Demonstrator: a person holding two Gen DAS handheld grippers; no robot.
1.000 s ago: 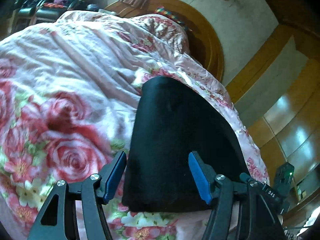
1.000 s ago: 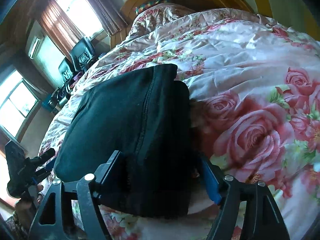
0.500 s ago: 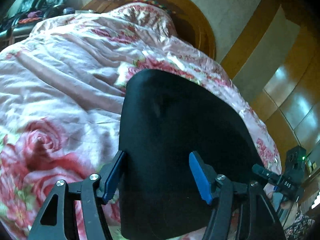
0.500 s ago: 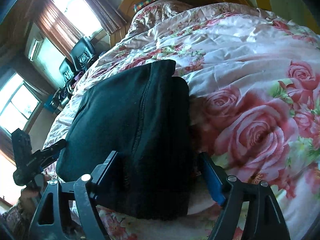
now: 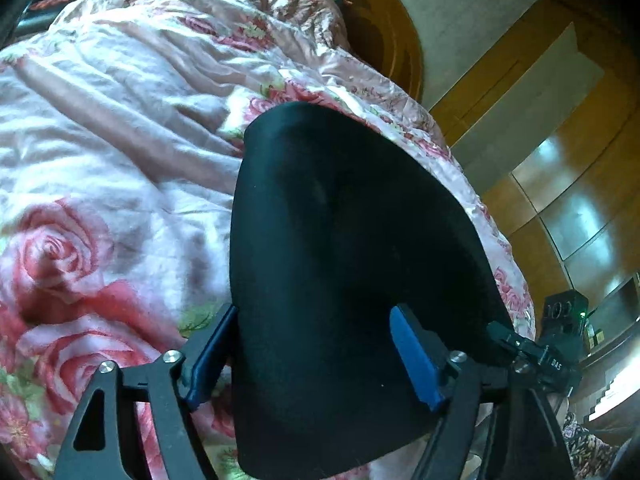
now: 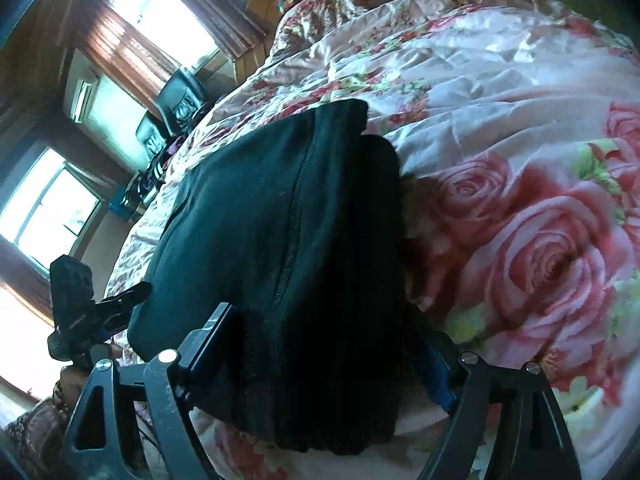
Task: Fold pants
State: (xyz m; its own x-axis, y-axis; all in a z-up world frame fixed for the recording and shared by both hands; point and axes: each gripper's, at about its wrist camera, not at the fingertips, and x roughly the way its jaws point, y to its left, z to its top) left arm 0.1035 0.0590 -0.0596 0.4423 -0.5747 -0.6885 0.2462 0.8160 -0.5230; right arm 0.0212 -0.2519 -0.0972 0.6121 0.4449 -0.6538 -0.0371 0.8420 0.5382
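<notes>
The black pants [image 5: 340, 280] lie folded in a thick bundle on the pink flowery blanket [image 5: 100, 160], which covers the bed. In the left view they fill the middle and lower part of the frame.

The left gripper [image 5: 316, 352] sits at the bottom of the frame, over the near end of the pants. Its jaws have just been opening wider and now stand wide apart. The cloth lies between them, but the blue pads [image 5: 414, 364] do not squeeze it.

In the right view the pants [image 6: 280, 240] stretch from the bottom middle toward the upper left. The right gripper [image 6: 320, 360] is low in the frame, and its jaws have just been opening too. They stand loose on each side of the thick folded end.

A wooden headboard [image 5: 396, 40] curves at the top.
</notes>
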